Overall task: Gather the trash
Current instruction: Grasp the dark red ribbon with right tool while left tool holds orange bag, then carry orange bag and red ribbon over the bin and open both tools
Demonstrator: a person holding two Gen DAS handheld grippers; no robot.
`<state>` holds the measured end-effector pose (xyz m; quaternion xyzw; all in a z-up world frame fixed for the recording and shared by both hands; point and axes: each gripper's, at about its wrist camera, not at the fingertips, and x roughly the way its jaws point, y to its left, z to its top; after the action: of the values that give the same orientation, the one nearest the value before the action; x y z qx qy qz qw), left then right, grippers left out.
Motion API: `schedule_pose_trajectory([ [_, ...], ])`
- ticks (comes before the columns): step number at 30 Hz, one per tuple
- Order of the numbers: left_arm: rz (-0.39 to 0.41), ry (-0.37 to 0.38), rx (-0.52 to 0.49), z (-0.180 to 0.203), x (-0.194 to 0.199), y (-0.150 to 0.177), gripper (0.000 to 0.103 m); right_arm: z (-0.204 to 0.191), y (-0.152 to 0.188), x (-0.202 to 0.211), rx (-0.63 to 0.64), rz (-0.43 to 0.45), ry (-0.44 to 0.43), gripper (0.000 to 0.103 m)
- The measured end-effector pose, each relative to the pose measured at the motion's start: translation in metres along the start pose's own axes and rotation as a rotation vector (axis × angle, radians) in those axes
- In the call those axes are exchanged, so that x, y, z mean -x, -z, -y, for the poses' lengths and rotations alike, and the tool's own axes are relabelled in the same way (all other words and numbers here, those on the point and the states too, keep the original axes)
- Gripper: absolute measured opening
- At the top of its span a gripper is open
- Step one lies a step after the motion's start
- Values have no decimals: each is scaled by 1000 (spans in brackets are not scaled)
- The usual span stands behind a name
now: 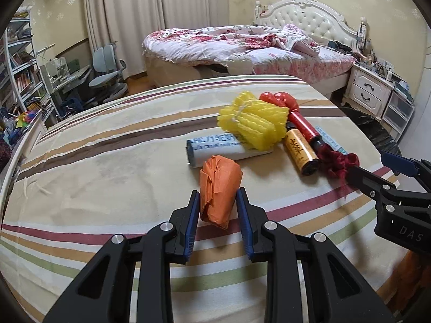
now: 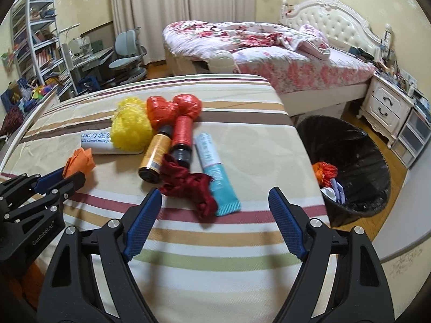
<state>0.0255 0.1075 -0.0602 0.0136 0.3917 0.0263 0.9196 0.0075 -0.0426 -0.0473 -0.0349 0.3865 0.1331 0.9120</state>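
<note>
A crumpled orange paper wad [image 1: 219, 188] lies on the striped table [image 1: 107, 161]. My left gripper [image 1: 218, 199] is shut on it, both blue pads against its sides; it also shows in the right wrist view [image 2: 60, 179] with the wad [image 2: 80, 160]. My right gripper [image 2: 215, 196] is open and empty, just in front of a dark red fabric scrap [image 2: 188, 183] and a teal tube [image 2: 218, 177]. It shows in the left wrist view [image 1: 374, 169]. A black-lined trash bin [image 2: 358, 145] with some trash stands on the floor to the right.
On the table lie a yellow foam net [image 2: 129, 129], a white milk-powder tube [image 2: 99, 142], a gold bottle [image 2: 155, 158], a red bottle [image 2: 181, 134] and a red plastic bag [image 2: 172, 107]. A bed [image 2: 269, 53] and nightstand [image 2: 385, 107] stand behind.
</note>
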Motion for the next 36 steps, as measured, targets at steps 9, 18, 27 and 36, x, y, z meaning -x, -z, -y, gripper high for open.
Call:
schedule_pose_trajectory([
  [9, -5, -19, 49, -22, -2, 1, 29, -17, -4, -25, 35, -80, -27, 48],
  [18, 33, -39, 43, -18, 4, 3, 29, -18, 3, -15, 34, -66, -30, 28],
  [27, 71, -11, 62, -14, 15, 4, 29, -7, 5, 5, -3, -23, -28, 28],
  [36, 133, 38, 41, 16, 24, -10, 29, 31, -4, 28, -71, 44, 18, 28],
])
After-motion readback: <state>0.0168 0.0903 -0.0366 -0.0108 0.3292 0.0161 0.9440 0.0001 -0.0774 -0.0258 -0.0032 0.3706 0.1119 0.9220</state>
